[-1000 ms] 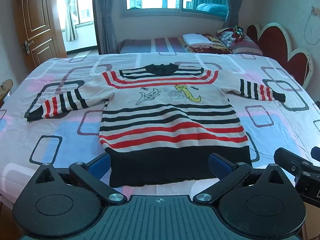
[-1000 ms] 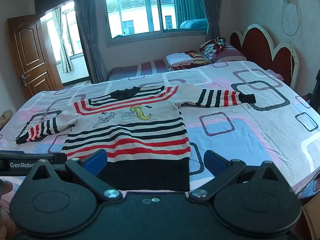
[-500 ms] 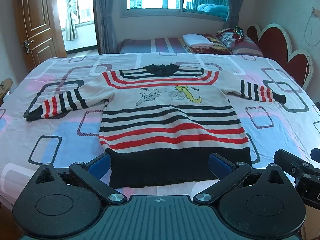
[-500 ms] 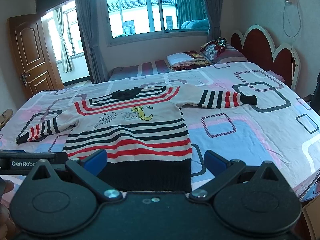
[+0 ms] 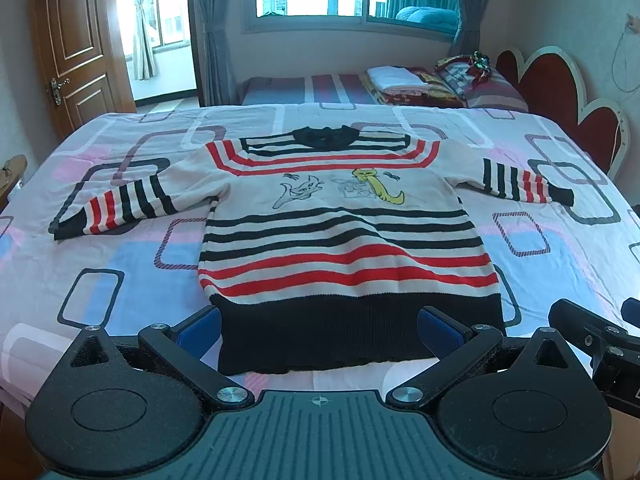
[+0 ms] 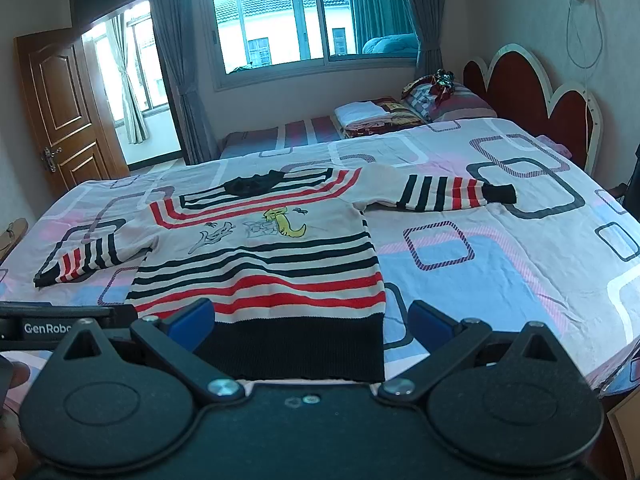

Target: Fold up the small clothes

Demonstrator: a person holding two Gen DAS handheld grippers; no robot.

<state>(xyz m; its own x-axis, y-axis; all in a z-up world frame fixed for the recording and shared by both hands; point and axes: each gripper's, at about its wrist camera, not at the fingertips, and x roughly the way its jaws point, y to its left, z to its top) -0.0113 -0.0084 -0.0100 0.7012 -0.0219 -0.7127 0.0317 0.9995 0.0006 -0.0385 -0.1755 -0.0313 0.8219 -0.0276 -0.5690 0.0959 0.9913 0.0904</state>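
Sweater lies flat ahead, hem nearest, collar far; both grippers gape empty, left centred.

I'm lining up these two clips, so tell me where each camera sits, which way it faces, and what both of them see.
Left wrist: on the left gripper at the bed's near edge, facing the window across the striped sweater; its open fingers show, the right gripper at right.
Right wrist: on the right gripper, further right, aimed at the hem's right corner; its open fingers show.
Shared: sweater, patterned bedsheet, window, door.
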